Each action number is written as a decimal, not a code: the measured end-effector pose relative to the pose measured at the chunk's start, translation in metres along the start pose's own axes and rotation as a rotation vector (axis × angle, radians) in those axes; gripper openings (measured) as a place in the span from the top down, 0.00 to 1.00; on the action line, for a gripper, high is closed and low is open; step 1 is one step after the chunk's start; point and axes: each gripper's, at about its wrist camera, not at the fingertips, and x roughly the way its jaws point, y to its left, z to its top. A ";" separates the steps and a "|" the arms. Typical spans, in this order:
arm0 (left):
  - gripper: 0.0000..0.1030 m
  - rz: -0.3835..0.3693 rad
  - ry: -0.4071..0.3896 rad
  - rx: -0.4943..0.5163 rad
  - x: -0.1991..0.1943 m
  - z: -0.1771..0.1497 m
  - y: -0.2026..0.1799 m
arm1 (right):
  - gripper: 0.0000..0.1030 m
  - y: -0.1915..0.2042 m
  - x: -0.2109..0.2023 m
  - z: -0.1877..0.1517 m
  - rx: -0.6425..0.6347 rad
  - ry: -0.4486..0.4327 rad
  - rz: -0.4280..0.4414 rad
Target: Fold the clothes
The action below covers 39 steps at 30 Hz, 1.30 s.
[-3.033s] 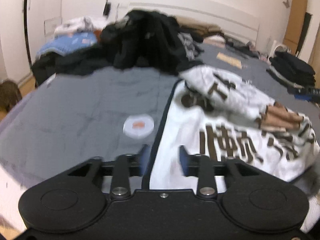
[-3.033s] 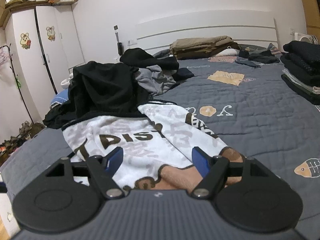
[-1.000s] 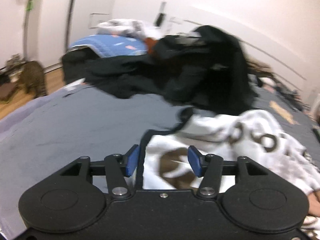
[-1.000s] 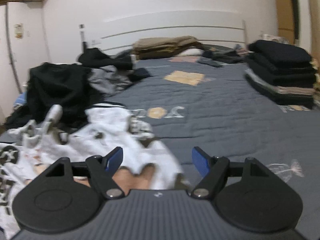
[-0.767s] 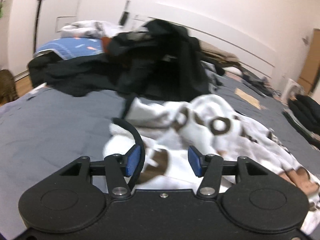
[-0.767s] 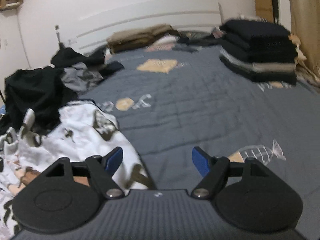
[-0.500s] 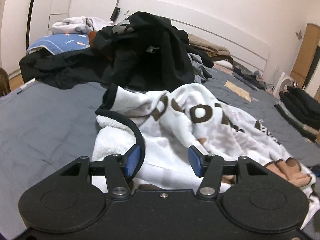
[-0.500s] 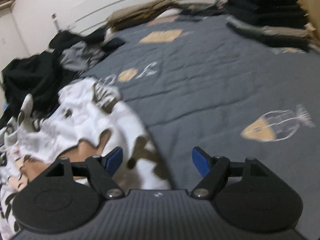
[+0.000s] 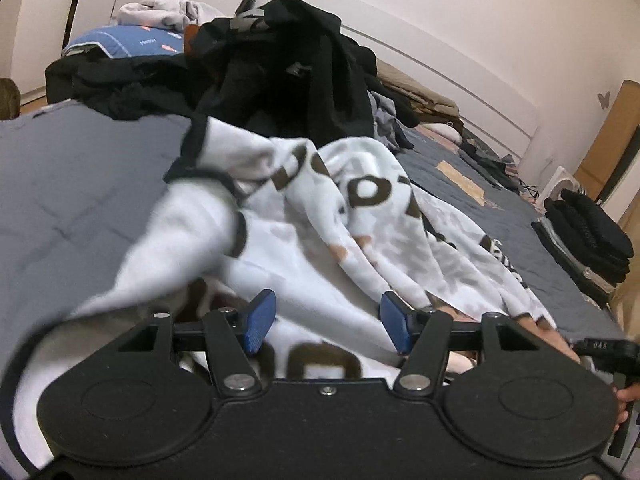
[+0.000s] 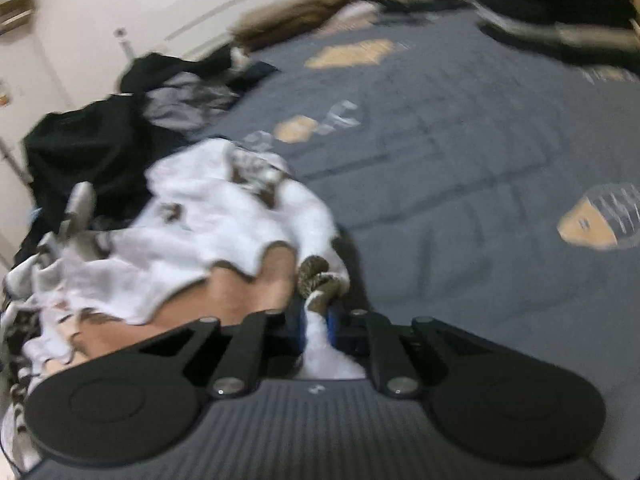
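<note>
Right gripper (image 10: 316,330) pinching edge of white fleece garment with brown lettering (image 10: 224,216), lower centre. Left gripper (image 9: 326,322) spread over same garment (image 9: 360,216) on grey quilted bedspread (image 9: 72,184).

Soft, warm indoor light, fairly dim, falling evenly from above with no hard glare. Pale wall (image 9: 460,12) tinted pinkish-cream. Strong fisheye bending in both views: headboard (image 9: 440,72) curved into an arc, corners darkened to black. Left view mostly sharp further back, with the dark clothes pile (image 9: 288,64) crisp, but the near fold of the white printed garment (image 9: 360,216) smeared by motion at lower left. Right view blurred throughout: grey bedspread (image 10: 460,168) streaky, folded stack (image 10: 560,20) at top right smudged, prints soft. Faint shadow under the garment's edge on the bedspread. Black gripper bodies underexposed, showing little surface detail.
</note>
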 end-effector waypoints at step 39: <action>0.43 -0.085 0.016 0.040 0.006 0.005 -0.026 | 0.32 0.049 0.005 -0.003 -0.216 0.042 0.116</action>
